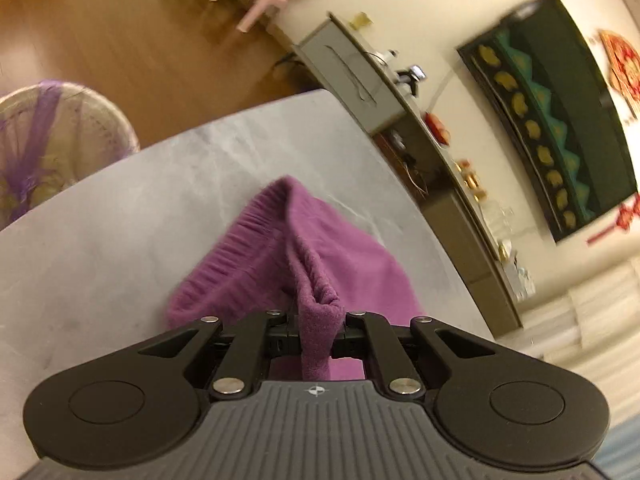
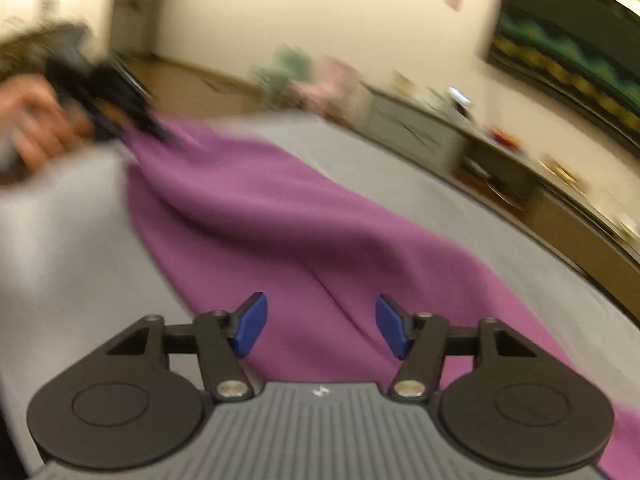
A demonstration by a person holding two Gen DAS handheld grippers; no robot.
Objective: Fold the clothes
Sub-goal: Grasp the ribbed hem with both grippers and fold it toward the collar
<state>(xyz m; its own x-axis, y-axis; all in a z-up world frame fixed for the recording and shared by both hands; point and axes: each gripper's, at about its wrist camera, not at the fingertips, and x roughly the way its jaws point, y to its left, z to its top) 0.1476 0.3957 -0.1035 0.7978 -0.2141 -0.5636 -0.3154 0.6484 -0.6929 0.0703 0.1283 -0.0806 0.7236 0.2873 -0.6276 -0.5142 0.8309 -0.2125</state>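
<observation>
Purple garment (image 2: 280, 216) stretched lengthwise across grey table (image 2: 60, 248), left gripper (image 1: 318, 326) clamping one end, right gripper (image 2: 320, 326) wide open, empty, above the other.

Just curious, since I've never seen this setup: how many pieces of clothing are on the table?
1. A single purple garment lies stretched across the grey table; the left gripper pinches one end, while the open right gripper hovers over the other. Anything outside these views is unseen.
</observation>
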